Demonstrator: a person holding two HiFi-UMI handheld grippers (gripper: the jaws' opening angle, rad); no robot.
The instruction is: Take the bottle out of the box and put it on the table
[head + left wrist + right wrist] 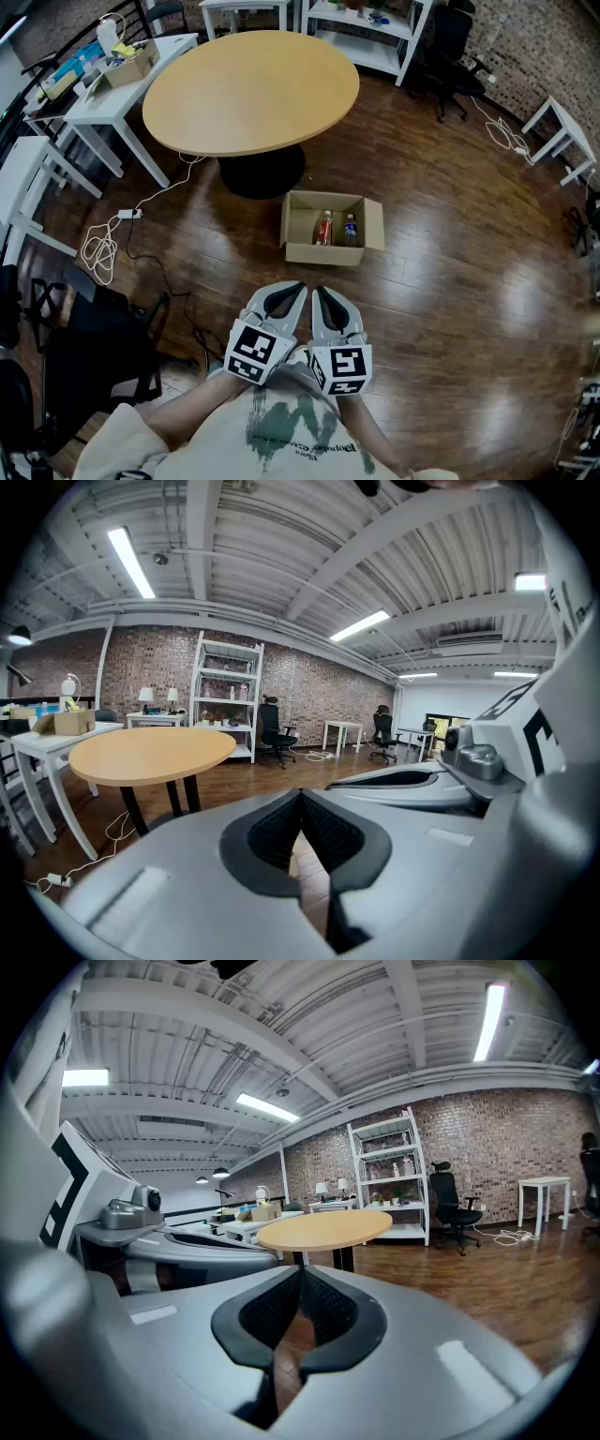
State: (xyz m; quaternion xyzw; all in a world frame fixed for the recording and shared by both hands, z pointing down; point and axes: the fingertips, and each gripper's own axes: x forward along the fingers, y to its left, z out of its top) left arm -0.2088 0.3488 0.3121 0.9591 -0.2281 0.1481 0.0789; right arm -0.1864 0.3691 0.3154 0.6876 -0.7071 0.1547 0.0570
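The task has not started, as far as the pictures show. The round desk (251, 86), where the bottle is meant to end up, has nothing on its top. It stands on the wooden floor (450, 281) beyond everything else the task needs.

Between the desk and the person, an open cardboard box (333, 253) sits on the floor just past the desk's dark foot. It is well apart from both grippers.

The left hand-held gripper (294, 287) and the right hand-held gripper (320, 292) are side by side, close to the person's body and short of the box. Each one's own view shows its jaws brought together at the tips, with nothing between them but a slice of floor. Both are empty.

Two bottles stand side by side inside the box: a red-labelled bottle (324, 228) on the left and a blue-labelled bottle (350, 230) on the right. Which one the task means I cannot tell.

Every step is left to do: reaching the box, opening a gripper, closing it on a bottle, lifting the bottle out, and carrying it up to the desk.
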